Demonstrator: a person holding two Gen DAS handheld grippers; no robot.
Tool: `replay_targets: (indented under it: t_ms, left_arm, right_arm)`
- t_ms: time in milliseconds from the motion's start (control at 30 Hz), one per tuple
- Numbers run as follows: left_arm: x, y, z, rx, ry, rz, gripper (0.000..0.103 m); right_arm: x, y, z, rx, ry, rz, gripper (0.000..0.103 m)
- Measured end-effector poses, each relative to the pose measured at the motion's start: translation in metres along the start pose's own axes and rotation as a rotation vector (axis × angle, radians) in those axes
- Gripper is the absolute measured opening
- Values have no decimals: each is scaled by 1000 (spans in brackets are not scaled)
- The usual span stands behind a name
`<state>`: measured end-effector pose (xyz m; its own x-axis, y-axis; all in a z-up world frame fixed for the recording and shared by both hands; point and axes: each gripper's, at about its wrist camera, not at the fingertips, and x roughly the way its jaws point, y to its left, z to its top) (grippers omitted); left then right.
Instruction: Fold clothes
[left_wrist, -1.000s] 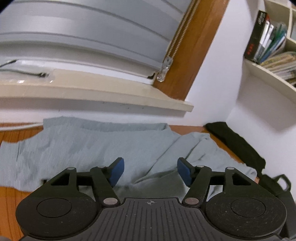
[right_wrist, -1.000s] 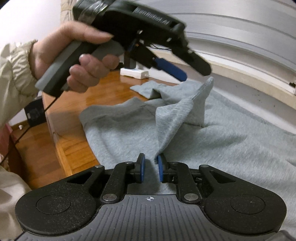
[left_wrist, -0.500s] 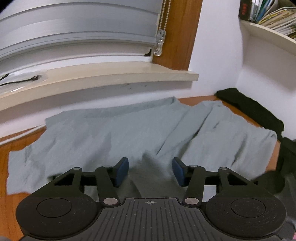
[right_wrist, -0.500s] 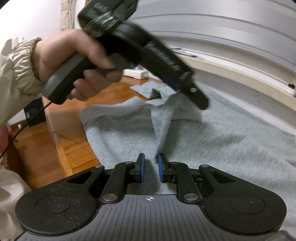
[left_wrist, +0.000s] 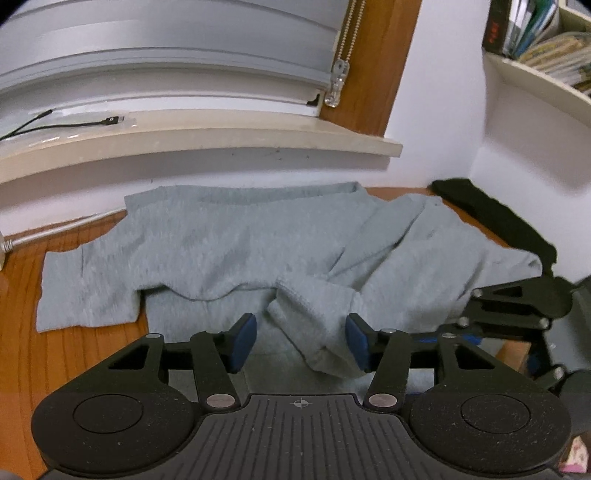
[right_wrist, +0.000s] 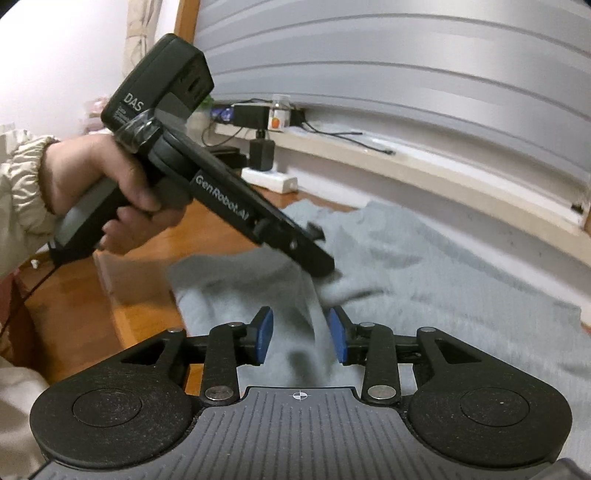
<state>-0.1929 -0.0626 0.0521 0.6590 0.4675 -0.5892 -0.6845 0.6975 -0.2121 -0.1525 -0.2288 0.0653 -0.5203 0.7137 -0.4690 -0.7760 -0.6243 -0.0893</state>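
Blue-padded fingers of both grippers are spread apart over a grey sweatshirt on a wooden table.

The left gripper is held open with a raised sleeve cuff between its pads, the cloth lying against the right pad only. The right gripper is likewise parted, a ridge of fabric standing between its fingers without being pinched. The grey sweatshirt is spread flat across the wooden table, just below a window sill. A hand is seen gripping the left tool's handle. A black cloth lies by the wall.
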Motion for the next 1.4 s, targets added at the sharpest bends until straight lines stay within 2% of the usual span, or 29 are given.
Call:
replay_targets:
  t_ms: [100, 133, 200, 367, 433, 467, 500, 533, 567, 600, 700, 800, 933, 1033, 1133, 1200, 1367, 1400]
  left_arm:
    - [-2, 6, 5, -28, -21, -14, 59]
    - [0, 7, 6, -37, -17, -23, 59]
    - [3, 10, 8, -55, -8, -42, 60]
    - [11, 18, 13, -99, 13, -90, 63]
    - [15, 17, 10, -99, 27, -102, 60]
    - [17, 16, 7, -96, 29, -100, 52]
    - [18, 15, 5, -95, 25, -94, 33]
    - [16, 14, 3, -92, 11, -91, 22]
    - [15, 13, 2, -89, -4, -88, 6]
    - [12, 12, 1, -85, -25, -78, 5]
    - [-19, 6, 0, -74, -163, -5, 5]
    - [-54, 7, -8, -94, -246, 36, 5]
    - [-63, 25, -27, -154, -209, 50, 8]
    - [-69, 38, -41, -199, -182, 60, 17]
    - [-76, 52, -55, -244, -154, 71, 29]
    - [-79, 60, -61, -269, -138, 77, 41]
    - [-52, 57, -45, -234, -95, 65, 51]
    - [-45, 55, -44, -225, -81, 61, 51]
  right_arm:
    - [10, 2, 2, 0, 11, 7, 34]
    - [13, 3, 2, 1, 15, 9, 23]
    - [20, 4, 4, 1, 23, 14, 8]
    - [18, 11, 0, -13, 21, 49, 8]
    - [15, 12, -2, -24, 21, 45, 8]
    - [15, 12, -3, -24, 21, 42, 8]
    - [14, 12, -4, -24, 22, 40, 8]
    - [14, 12, -4, -27, 19, 34, 8]
    - [14, 12, -4, -33, 11, 24, 8]
    - [14, 12, -4, -38, 3, 14, 8]
    - [11, 13, 3, -45, -63, -21, 7]
    - [7, 8, 15, -21, -141, -31, 6]
    - [11, 12, 22, 21, -127, 82, 8]
    - [13, 21, 16, 30, -83, 158, 12]
    - [11, 26, 11, 8, -53, 151, 22]
    - [8, 21, 10, 15, -47, 141, 26]
    - [-1, 12, 2, 36, -45, 100, 32]
    - [-1, 9, 1, 41, -46, 92, 36]
